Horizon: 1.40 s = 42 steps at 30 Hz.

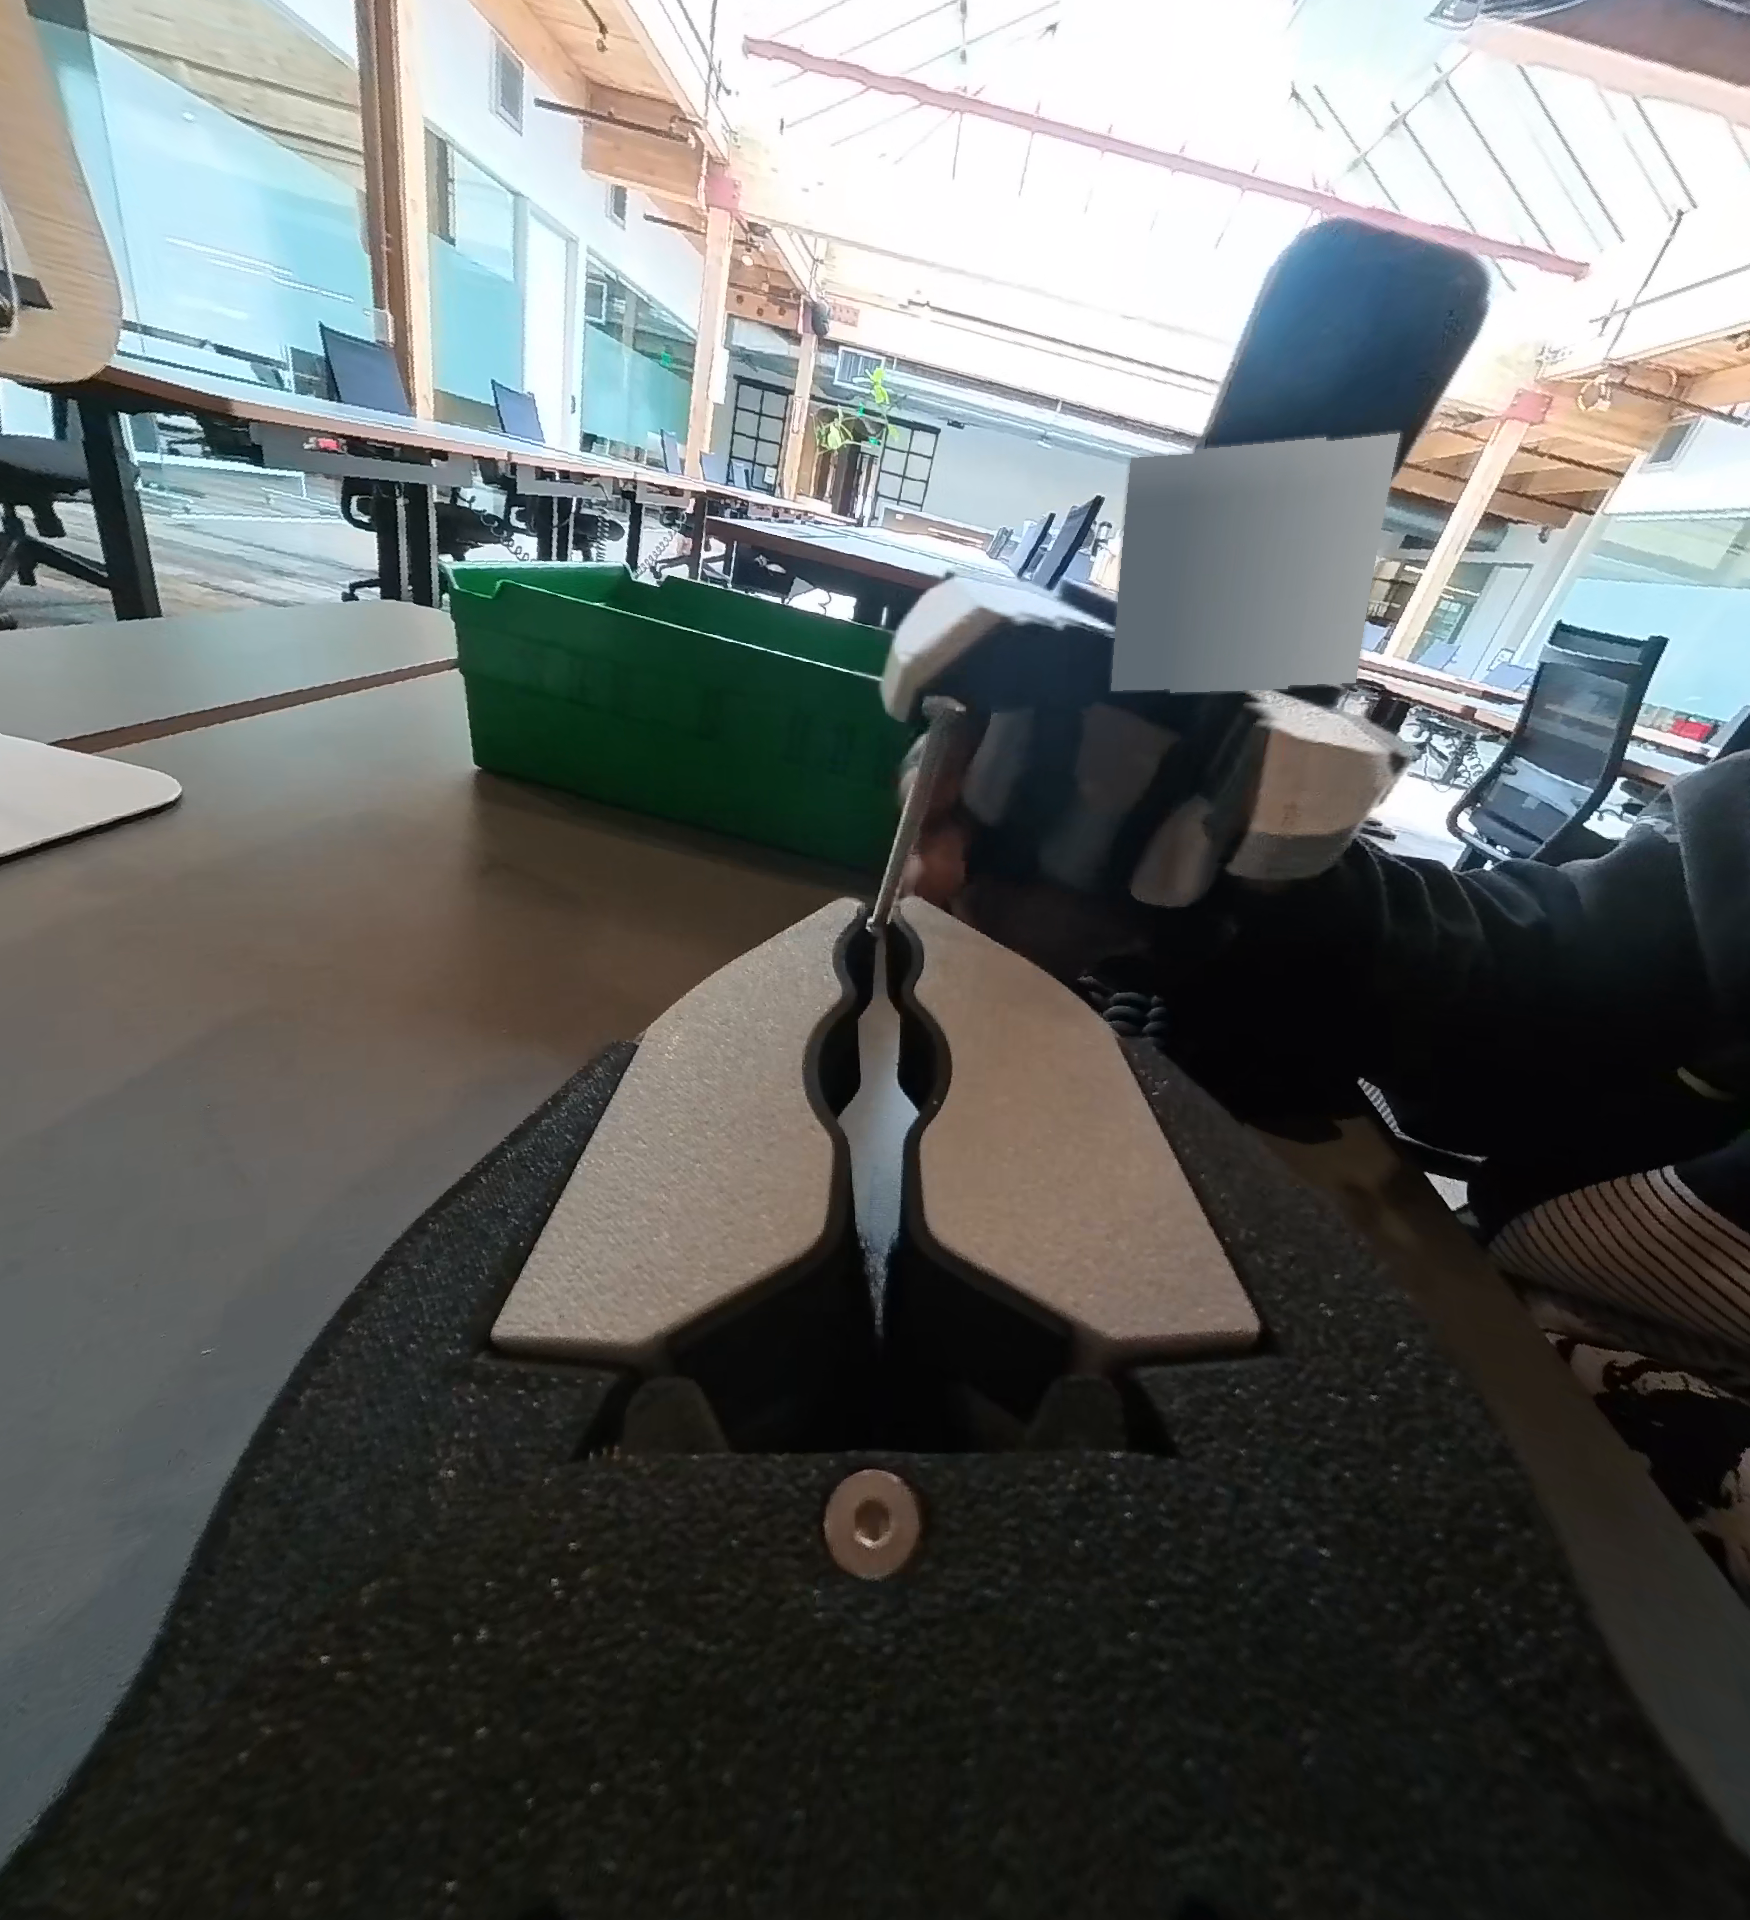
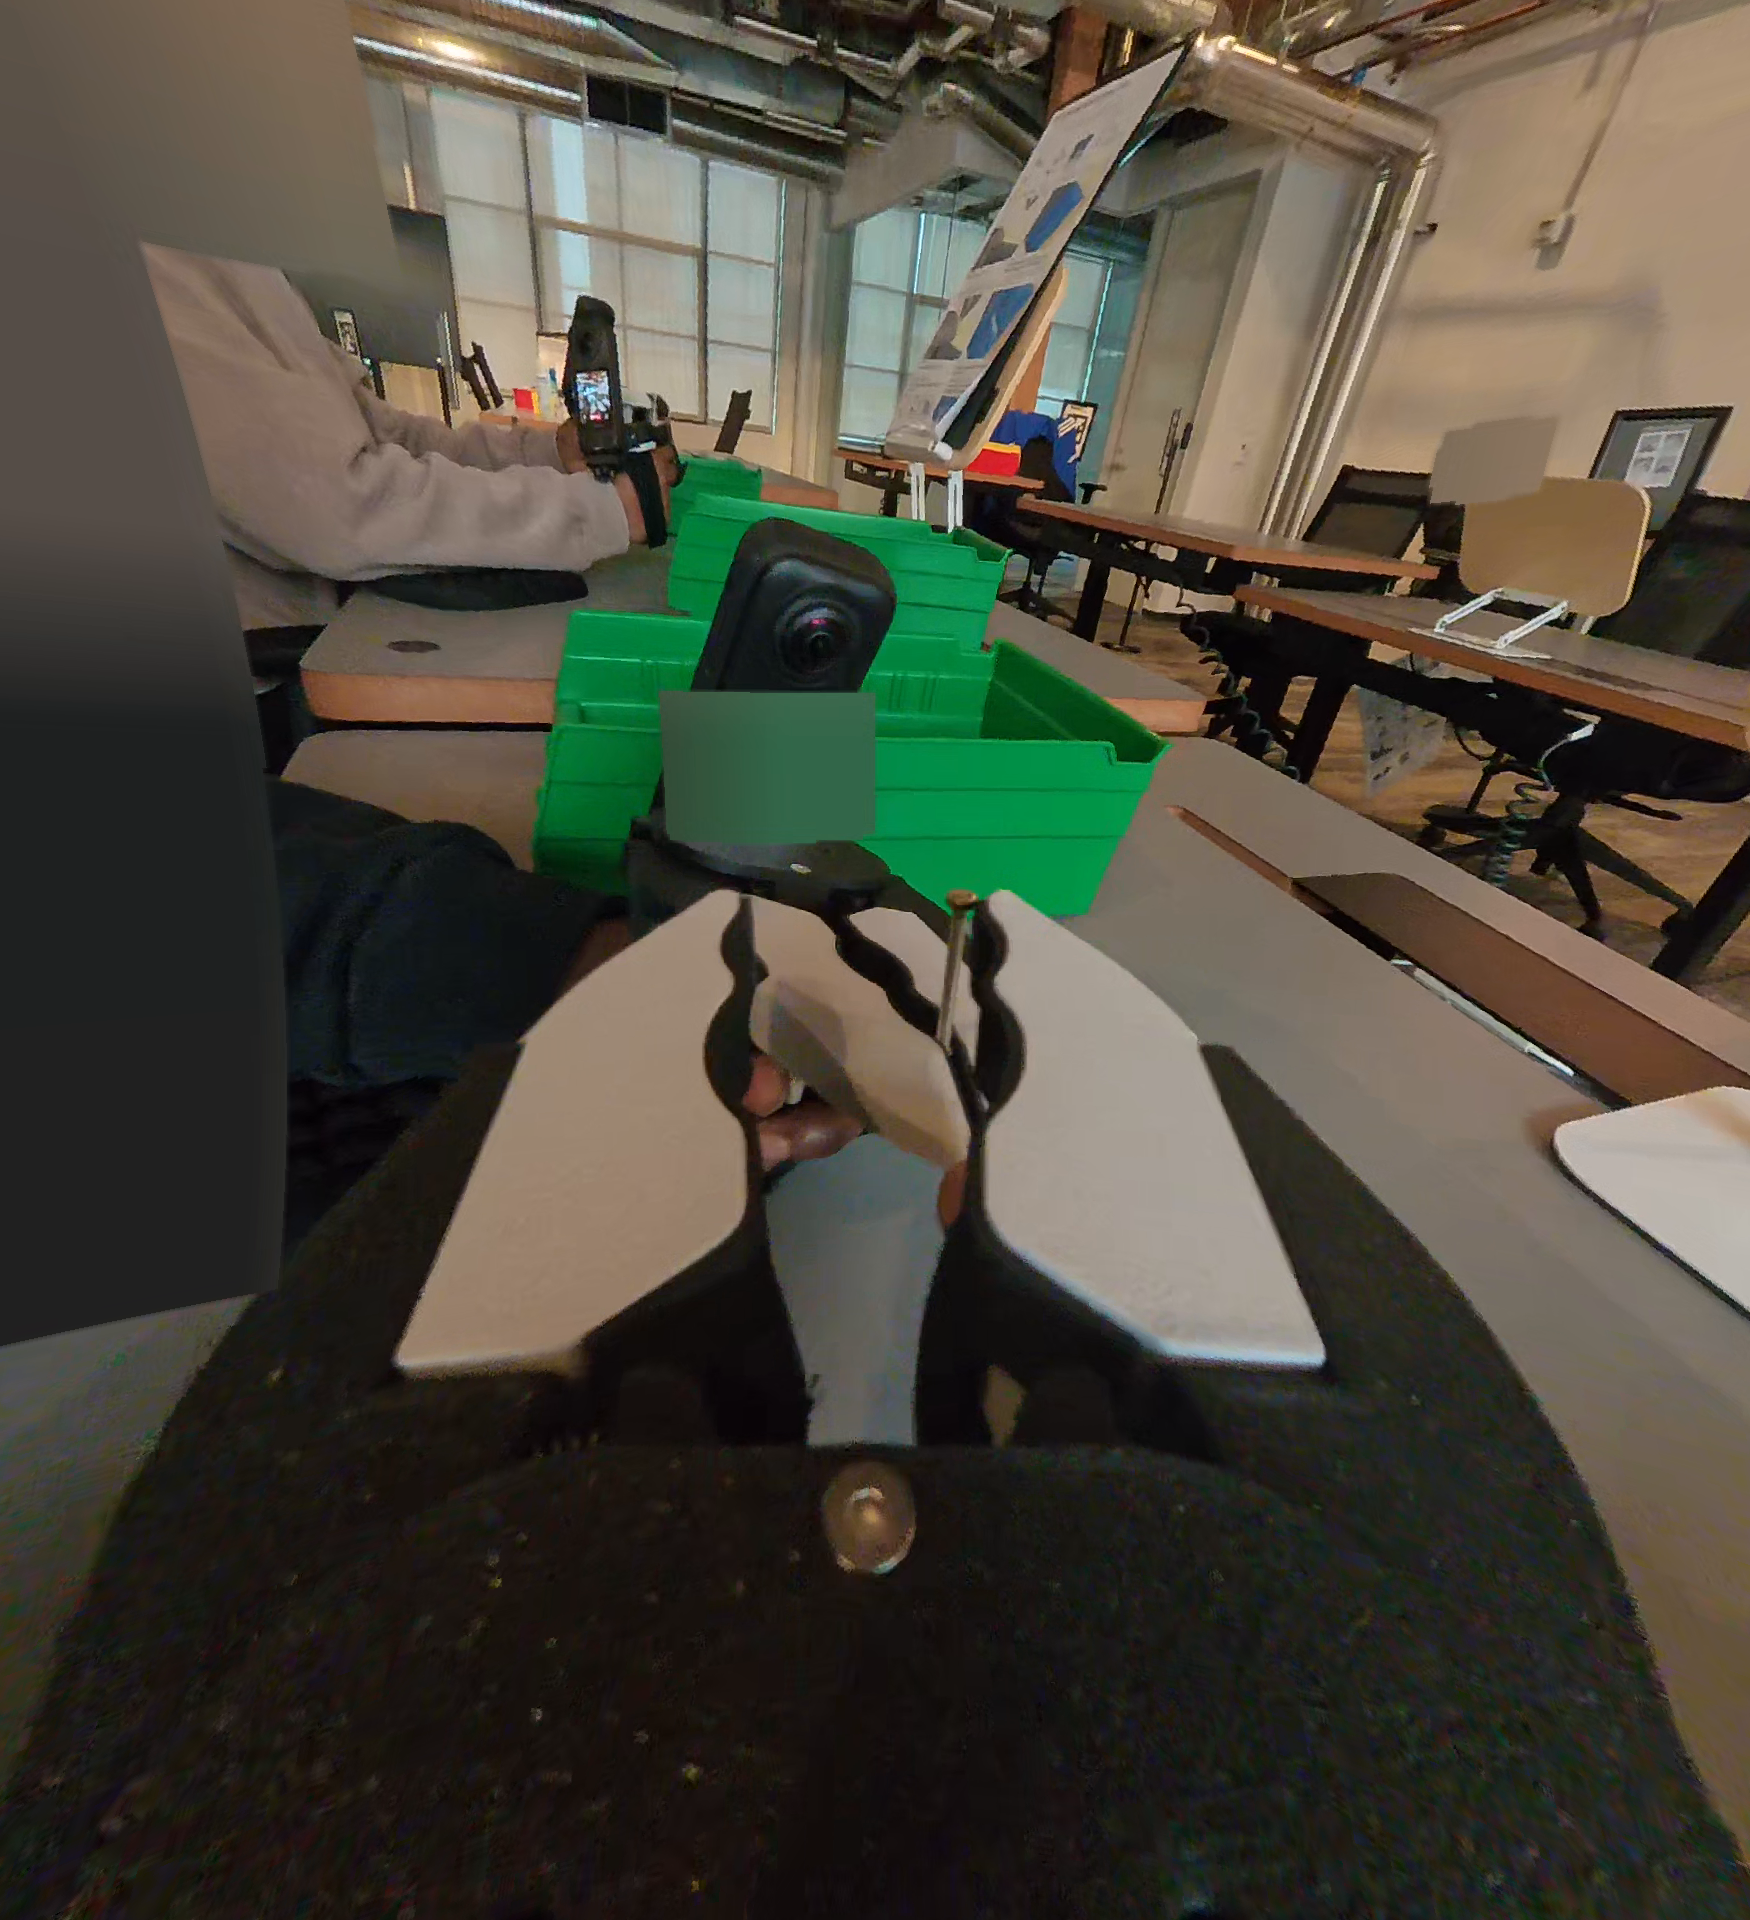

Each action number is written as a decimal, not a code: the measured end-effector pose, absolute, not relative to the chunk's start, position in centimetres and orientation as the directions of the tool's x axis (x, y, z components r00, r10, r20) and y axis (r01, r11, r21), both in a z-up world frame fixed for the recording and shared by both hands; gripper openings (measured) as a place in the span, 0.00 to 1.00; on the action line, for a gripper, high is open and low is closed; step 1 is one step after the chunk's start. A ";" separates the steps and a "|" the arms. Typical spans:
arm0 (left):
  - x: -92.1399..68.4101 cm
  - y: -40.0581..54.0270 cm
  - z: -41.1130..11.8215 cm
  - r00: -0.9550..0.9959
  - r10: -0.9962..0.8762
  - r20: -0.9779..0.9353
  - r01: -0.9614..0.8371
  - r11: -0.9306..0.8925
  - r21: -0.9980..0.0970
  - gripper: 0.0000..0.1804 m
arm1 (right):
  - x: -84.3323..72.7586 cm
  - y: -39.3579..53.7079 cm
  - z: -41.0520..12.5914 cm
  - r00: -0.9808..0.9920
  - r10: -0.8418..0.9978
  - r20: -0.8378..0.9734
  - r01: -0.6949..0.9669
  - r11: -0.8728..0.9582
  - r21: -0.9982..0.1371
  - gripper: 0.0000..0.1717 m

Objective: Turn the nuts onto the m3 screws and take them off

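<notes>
Left wrist view: left gripper (image 1: 879, 925) pinches screw (image 1: 910, 821) upright by its tip.
Right gripper (image 2: 855, 997): jaws wide, nothing pressed.
Writing: none readable; green bin (image 1: 663, 707) far.

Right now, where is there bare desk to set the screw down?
Bare desk lies left of the left gripper, between the white pad and the green bin. Another strip runs right of the right gripper, short of the pad. Crowded: both grippers meet at the screw, sleeve behind.
</notes>
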<state>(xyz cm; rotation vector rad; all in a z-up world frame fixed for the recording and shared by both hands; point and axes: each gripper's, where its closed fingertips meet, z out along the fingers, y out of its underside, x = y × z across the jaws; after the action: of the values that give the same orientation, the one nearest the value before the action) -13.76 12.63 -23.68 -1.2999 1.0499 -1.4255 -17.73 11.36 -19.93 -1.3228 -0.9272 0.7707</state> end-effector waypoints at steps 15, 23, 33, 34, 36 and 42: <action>-13.8 12.6 -23.7 -0.032 -0.974 0.223 0.078 -0.224 -0.971 0.01 | -17.0 11.3 -19.4 0.461 0.881 0.108 0.011 0.115 -0.993 0.15; -13.7 12.5 -23.7 -0.036 -0.976 0.214 0.070 -0.216 -0.974 0.01 | -17.5 11.9 -19.8 0.471 0.873 0.123 0.030 0.123 -0.992 0.24; -13.9 12.7 -23.7 -0.027 -0.974 0.227 0.082 -0.228 -0.970 0.00 | -17.1 11.1 -19.8 0.448 0.888 0.104 0.025 0.104 -0.994 0.11; -13.9 12.7 -23.7 -0.028 -0.974 0.226 0.082 -0.227 -0.970 0.01 | -17.0 11.1 -19.7 0.450 0.887 0.104 0.020 0.107 -0.994 0.11; -13.8 12.6 -23.7 -0.031 -0.974 0.223 0.077 -0.225 -0.971 0.01 | -16.9 11.4 -19.6 0.466 0.879 0.104 0.010 0.113 -0.994 0.12; -13.7 12.5 -23.8 -0.038 -0.976 0.217 0.068 -0.219 -0.973 0.01 | -17.8 11.8 -20.2 0.461 0.879 0.122 0.042 0.116 -0.992 0.24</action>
<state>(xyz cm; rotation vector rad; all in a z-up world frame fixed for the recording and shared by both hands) -13.73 12.47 -23.79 -1.2990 1.0661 -1.4251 -17.80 11.84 -20.23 -1.3193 -0.9142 0.7593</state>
